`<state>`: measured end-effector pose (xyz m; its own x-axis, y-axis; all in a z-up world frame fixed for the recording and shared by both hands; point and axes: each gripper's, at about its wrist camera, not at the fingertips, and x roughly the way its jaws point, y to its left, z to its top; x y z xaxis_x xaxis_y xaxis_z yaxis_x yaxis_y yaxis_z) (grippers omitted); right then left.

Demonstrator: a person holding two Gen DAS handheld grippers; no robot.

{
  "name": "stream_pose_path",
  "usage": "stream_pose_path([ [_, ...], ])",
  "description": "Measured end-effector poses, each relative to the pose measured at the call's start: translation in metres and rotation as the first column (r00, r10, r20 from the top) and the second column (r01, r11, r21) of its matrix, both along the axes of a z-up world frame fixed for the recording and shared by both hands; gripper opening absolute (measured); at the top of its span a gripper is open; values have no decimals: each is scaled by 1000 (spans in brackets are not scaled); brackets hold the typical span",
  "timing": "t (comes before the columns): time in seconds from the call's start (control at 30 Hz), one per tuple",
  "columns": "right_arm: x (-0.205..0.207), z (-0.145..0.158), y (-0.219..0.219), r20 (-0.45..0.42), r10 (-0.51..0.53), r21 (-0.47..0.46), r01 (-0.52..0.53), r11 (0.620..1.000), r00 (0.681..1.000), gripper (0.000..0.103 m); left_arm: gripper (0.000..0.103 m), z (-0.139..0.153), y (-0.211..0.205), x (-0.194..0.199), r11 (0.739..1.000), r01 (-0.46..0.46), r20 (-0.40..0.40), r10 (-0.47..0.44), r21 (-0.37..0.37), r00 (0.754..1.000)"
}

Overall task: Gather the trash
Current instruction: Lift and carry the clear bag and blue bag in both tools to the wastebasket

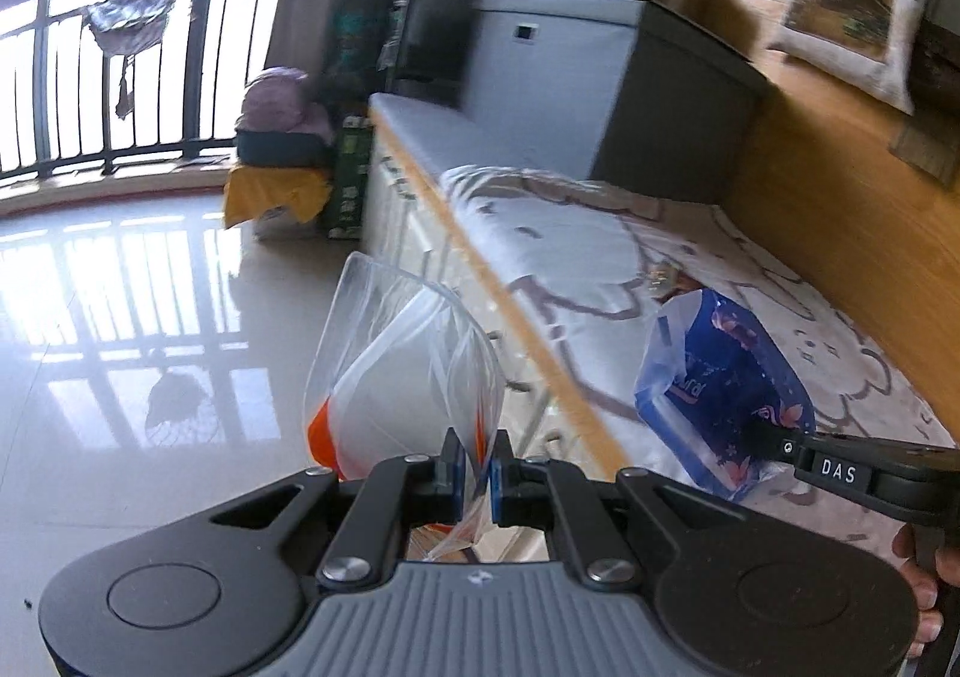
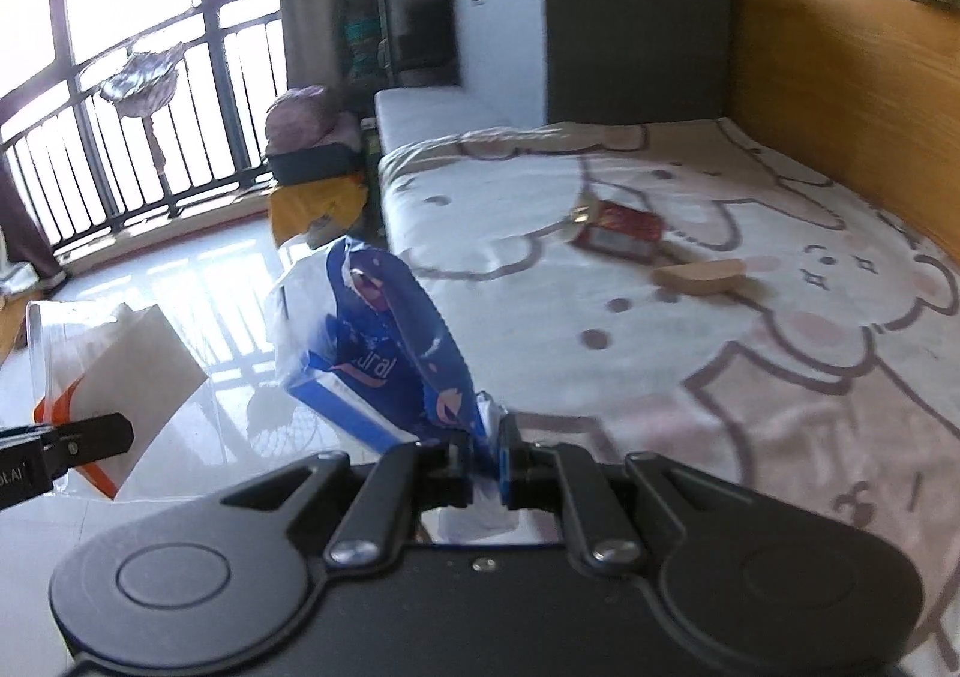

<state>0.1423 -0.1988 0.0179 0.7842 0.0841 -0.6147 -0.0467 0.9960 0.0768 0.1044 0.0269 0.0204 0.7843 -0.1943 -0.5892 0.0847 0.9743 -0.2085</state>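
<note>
My left gripper (image 1: 477,467) is shut on a clear plastic bag (image 1: 402,359) with an orange and white insert, held up over the floor beside the bed. My right gripper (image 2: 485,458) is shut on a blue tissue wrapper (image 2: 384,353), held up at the bed's edge. The wrapper also shows in the left wrist view (image 1: 720,377), and the clear bag in the right wrist view (image 2: 114,377). On the bed's bear-print blanket (image 2: 750,377) lie a red snack wrapper (image 2: 621,230) and a tan wedge-shaped piece (image 2: 699,275).
A glossy tiled floor (image 1: 120,317) runs to a balcony railing (image 1: 90,77). A grey cabinet (image 1: 600,77) stands at the bed's far end. A yellow bag and a dark box with cloth (image 1: 276,161) sit by the bed corner. A wooden headboard wall (image 1: 840,197) runs along the right.
</note>
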Motion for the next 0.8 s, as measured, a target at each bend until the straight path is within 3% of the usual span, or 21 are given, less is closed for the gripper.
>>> stream_pose_path([
  [0.33,15,-31,55,-50,90,-61,-93,994,995,8,8,-30,43,1,997,-74,-57,73,-11,996],
  [0.8,68,-107,84,-263,112,-68,-135,989,958,8,8,-96,64,30,994,-96,-173,86,-48,981],
])
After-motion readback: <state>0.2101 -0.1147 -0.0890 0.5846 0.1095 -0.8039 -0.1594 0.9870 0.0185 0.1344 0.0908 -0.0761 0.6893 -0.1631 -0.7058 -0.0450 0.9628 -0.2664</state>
